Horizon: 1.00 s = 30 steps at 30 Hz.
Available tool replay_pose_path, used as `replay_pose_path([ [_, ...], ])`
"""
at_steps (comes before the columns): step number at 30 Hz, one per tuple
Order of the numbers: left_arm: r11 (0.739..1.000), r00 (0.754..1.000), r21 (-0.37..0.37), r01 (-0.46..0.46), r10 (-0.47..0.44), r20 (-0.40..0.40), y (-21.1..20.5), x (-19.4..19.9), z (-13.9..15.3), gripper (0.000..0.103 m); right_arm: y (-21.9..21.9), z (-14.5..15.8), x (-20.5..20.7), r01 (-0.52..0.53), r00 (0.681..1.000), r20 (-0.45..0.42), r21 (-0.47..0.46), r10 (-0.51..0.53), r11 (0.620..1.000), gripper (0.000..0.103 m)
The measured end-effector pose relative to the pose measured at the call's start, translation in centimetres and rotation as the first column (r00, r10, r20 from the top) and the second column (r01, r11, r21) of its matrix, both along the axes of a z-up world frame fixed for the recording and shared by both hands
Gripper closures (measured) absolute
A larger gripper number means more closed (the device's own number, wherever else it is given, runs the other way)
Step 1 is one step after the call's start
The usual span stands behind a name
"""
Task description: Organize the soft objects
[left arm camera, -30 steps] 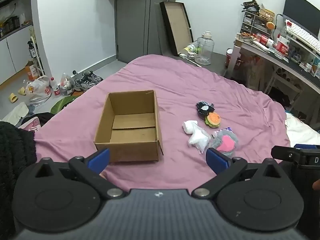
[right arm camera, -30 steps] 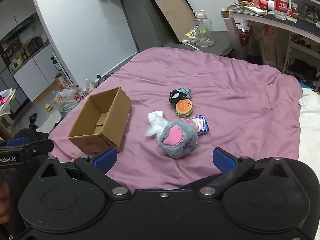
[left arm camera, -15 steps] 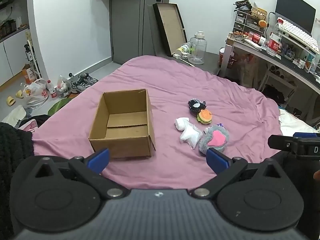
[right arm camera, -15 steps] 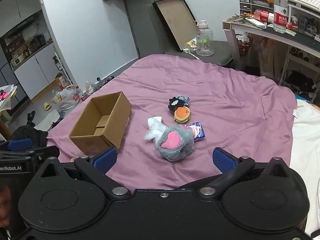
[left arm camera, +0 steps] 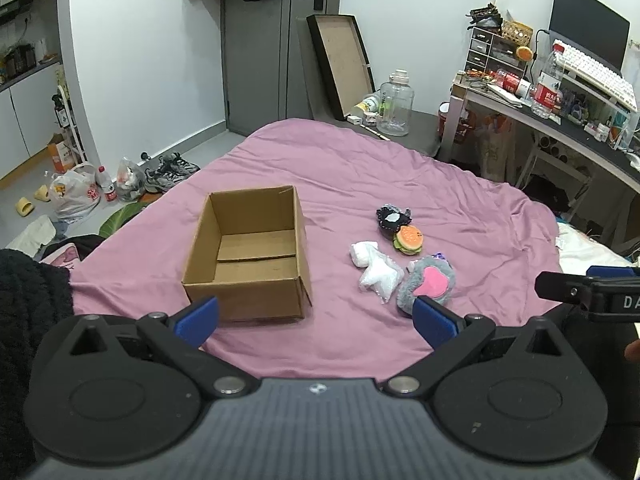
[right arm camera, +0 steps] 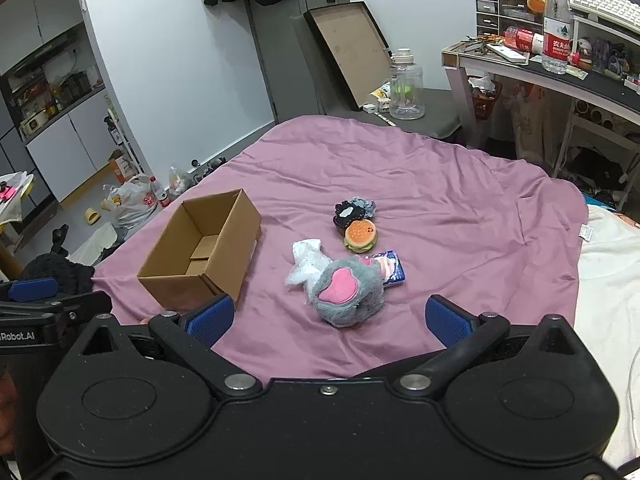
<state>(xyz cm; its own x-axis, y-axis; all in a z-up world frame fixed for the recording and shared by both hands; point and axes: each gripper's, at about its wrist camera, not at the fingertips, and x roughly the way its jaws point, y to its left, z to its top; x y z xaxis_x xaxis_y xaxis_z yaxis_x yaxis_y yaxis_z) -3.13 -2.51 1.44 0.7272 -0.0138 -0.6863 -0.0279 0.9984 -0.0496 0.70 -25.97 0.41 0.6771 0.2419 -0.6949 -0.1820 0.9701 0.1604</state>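
Note:
An open cardboard box (left arm camera: 248,254) (right arm camera: 202,254) stands empty on the pink bedspread (left arm camera: 400,168). To its right lie a grey plush with a pink patch (left arm camera: 429,283) (right arm camera: 347,290), a white bagged soft item (left arm camera: 376,270) (right arm camera: 306,266), a burger plush (left arm camera: 407,239) (right arm camera: 360,234), a black plush (left arm camera: 391,218) (right arm camera: 350,210) and a blue packet (right arm camera: 390,270). My left gripper (left arm camera: 316,318) is open before the box. My right gripper (right arm camera: 329,318) is open just short of the grey plush. Neither holds anything.
A desk (left arm camera: 560,120) crowded with bottles and a keyboard lines the right side. A clear jug (left arm camera: 395,104) and a leaning tray (left arm camera: 340,60) stand beyond the bed. Bags and shoes (left arm camera: 120,184) litter the floor at the left. A white sheet (right arm camera: 612,280) lies right.
Both grippers have drawn back and risen slightly, so the box and toys look smaller and more of the room shows. Nothing on the bed has moved. Both grippers stay open.

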Motion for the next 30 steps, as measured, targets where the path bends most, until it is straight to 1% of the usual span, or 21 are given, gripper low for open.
replay_pose_path([
  [8, 1.0, 1.0, 0.007, -0.001, 0.001, 0.006, -0.06, -0.3, 0.07, 0.001, 0.06, -0.05, -0.07, 0.004, 1.0, 0.0, -0.003, -0.004, 1.0, 0.0],
  [13, 1.0, 1.0, -0.004, -0.004, 0.004, 0.007, 0.1, -0.43, 0.0, 0.001, 0.11, 0.0, -0.19, 0.005, 1.0, 0.008, -0.015, -0.005, 1.0, 0.0],
  [24, 1.0, 1.0, -0.011, -0.005, 0.005, 0.006, 0.57, -0.38, -0.02, 0.001, 0.19, -0.67, -0.21, 0.011, 1.0, -0.006, -0.026, -0.011, 1.0, 0.0],
  [30, 1.0, 1.0, -0.012, -0.001, 0.001, 0.003, 0.19, -0.35, -0.1, 0.001, 0.13, -0.55, -0.07, 0.006, 1.0, -0.01, -0.016, -0.007, 1.0, 0.0],
])
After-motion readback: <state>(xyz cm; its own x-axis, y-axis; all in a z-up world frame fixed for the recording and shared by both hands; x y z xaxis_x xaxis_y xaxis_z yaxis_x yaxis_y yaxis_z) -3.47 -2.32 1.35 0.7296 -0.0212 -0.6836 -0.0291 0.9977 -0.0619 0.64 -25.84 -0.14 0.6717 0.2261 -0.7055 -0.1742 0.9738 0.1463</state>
